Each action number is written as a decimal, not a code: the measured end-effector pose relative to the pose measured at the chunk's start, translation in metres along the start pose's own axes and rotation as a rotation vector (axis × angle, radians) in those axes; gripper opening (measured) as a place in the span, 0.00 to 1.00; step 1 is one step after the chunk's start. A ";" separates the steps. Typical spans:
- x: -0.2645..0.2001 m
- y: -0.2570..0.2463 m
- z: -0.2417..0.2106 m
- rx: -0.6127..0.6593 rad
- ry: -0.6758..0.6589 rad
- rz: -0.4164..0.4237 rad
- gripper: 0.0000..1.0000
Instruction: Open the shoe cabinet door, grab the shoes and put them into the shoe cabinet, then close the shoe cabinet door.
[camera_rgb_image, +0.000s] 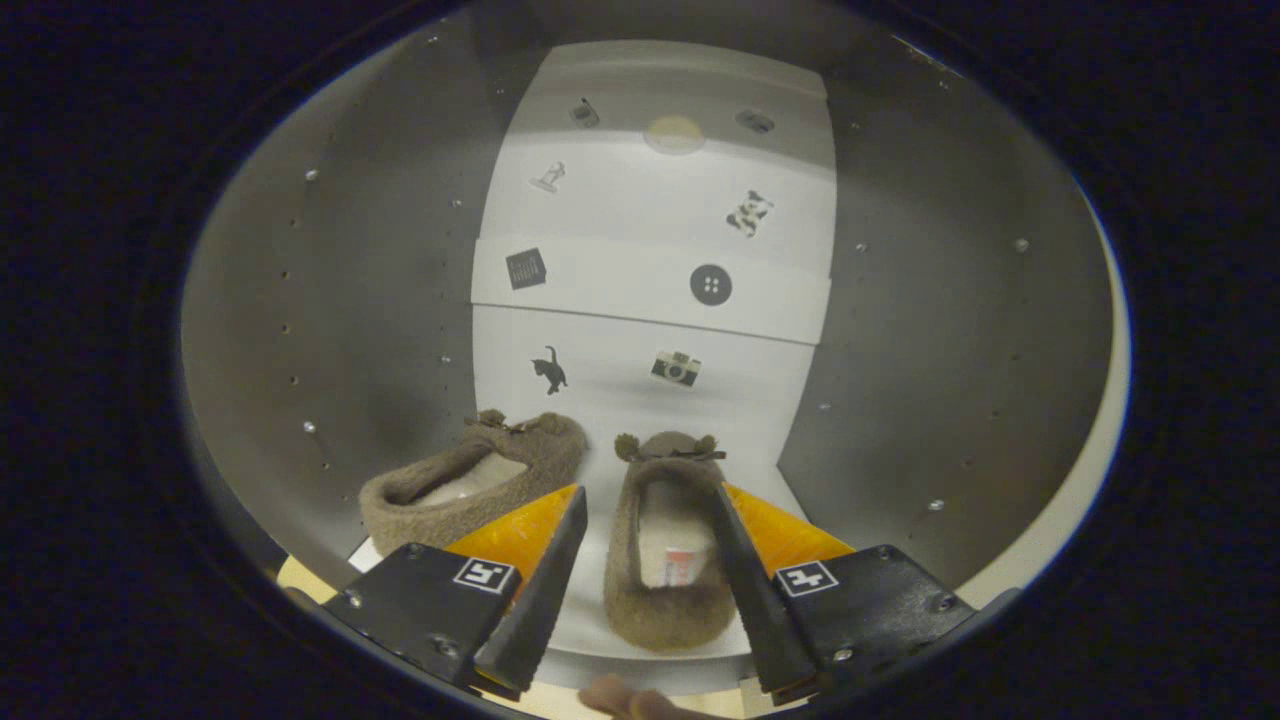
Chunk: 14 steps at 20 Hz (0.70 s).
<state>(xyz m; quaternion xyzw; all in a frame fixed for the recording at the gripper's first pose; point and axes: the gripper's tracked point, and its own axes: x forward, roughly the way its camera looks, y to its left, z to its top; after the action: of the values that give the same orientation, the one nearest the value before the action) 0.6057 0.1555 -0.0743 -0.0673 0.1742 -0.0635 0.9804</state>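
Shoes sat inside the cabinet (350, 330): the right shoe (665, 560) lay between the fingers of the open claw (655, 590), the left shoe (470, 485) just beside. Pulling out crooked might drag one along.

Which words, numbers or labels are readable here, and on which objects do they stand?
None can be read.
Label inside the right slipper: too blurred.
Stickers on the cabinet back wall: pictures only, no words.
Square markers on the gripper, jaws open: patterns, no text.
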 end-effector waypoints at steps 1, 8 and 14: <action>-0.016 0.005 0.001 0.009 -0.004 0.008 0.82; -0.162 0.040 0.011 0.077 -0.076 0.143 1.00; -0.303 0.035 -0.003 -0.004 -0.143 0.129 1.00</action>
<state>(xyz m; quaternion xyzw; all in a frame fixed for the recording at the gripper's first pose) 0.3258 0.2342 0.0187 -0.0624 0.1077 0.0050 0.9922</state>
